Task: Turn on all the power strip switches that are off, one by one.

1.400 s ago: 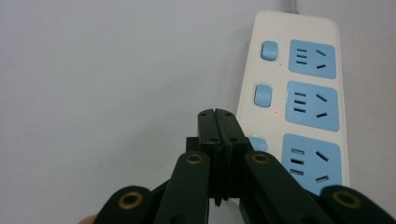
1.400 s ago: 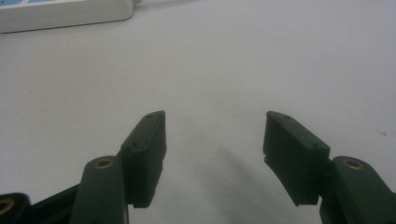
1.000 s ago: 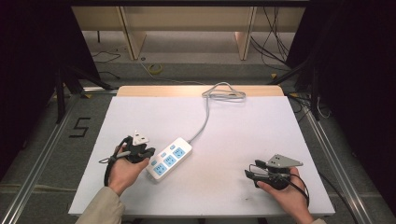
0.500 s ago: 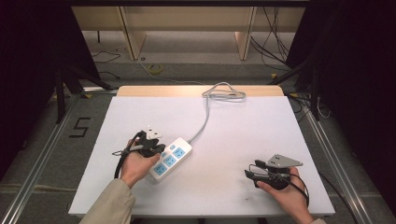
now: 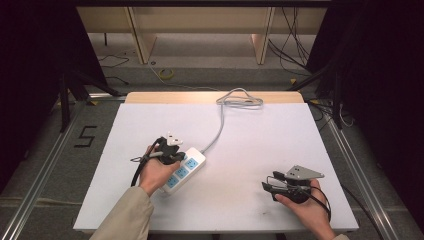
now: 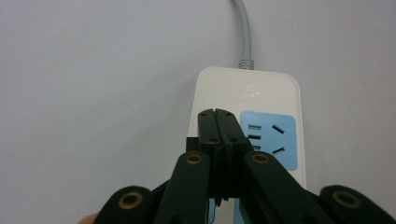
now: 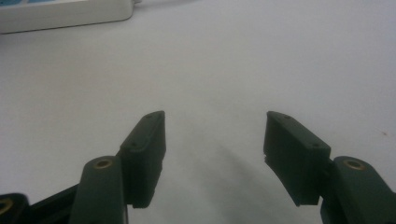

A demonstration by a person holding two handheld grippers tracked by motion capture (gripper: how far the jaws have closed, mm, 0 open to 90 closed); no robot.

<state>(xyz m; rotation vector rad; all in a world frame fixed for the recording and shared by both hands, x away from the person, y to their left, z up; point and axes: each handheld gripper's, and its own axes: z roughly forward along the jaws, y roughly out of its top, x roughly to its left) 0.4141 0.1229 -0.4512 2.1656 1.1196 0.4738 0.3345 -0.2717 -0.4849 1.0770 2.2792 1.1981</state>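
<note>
1. High view: the left gripper (image 5: 172,150) has slid across from the table's left and now hangs over the white plastic power strip with blue sockets (image 5: 186,169); the right gripper (image 5: 272,186) has kept its place.
2. Left gripper view: jaws pressed together, empty, with the strip (image 6: 261,121) directly beneath their tips.
3. Right gripper view: jaws spread, empty; the strip (image 7: 60,14) lies far ahead, up-left.

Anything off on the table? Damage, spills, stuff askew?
Nothing damaged or spilled. The power strip lies at a diagonal on the white table, its cord running to a loose loop at the far edge. The left tool is shut over the strip; the right tool rests open, apart.
</note>
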